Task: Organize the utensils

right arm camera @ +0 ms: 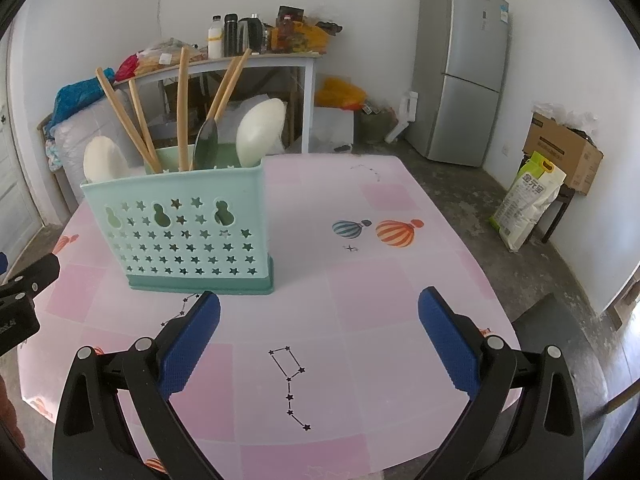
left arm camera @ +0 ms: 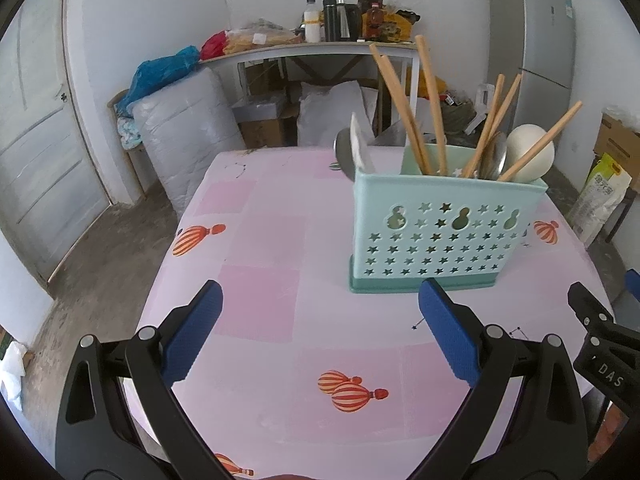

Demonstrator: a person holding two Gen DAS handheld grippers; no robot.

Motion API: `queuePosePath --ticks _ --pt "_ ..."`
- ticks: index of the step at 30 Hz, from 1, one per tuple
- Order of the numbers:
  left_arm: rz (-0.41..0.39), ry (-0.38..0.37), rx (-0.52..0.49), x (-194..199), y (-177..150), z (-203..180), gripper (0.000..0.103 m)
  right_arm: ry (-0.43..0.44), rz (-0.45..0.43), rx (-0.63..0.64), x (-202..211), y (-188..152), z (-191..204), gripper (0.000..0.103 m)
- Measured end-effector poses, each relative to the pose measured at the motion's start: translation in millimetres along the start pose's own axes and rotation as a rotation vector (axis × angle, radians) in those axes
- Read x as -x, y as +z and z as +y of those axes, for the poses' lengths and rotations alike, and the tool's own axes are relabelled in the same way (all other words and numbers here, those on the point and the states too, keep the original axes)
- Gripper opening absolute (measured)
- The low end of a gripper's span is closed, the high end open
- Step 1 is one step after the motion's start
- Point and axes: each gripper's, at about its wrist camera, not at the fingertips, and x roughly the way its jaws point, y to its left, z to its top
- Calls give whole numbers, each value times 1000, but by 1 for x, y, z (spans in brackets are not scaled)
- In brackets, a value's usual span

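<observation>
With all utensils standing in the mint star-perforated plastic caddy (right arm camera: pixel 180 232), we judge sorting finished; left gripper (left arm camera: pixel 320 332) and right gripper (right arm camera: pixel 320 336), fingers released, should withdraw.

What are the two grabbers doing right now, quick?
Left gripper: open, holding nothing, above the table.
Right gripper: open, holding nothing, near the utensil holder.
</observation>
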Motion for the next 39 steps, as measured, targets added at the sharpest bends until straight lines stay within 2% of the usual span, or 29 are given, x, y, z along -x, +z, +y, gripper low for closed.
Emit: queuePosePath --ticks 12,39 --pt "-6 -4 1 5 0 0 95 -12 -10 -5 6 -1 -5 97" --pt "3 41 21 -1 2 14 95 -44 -20 5 12 -2 -9 97"
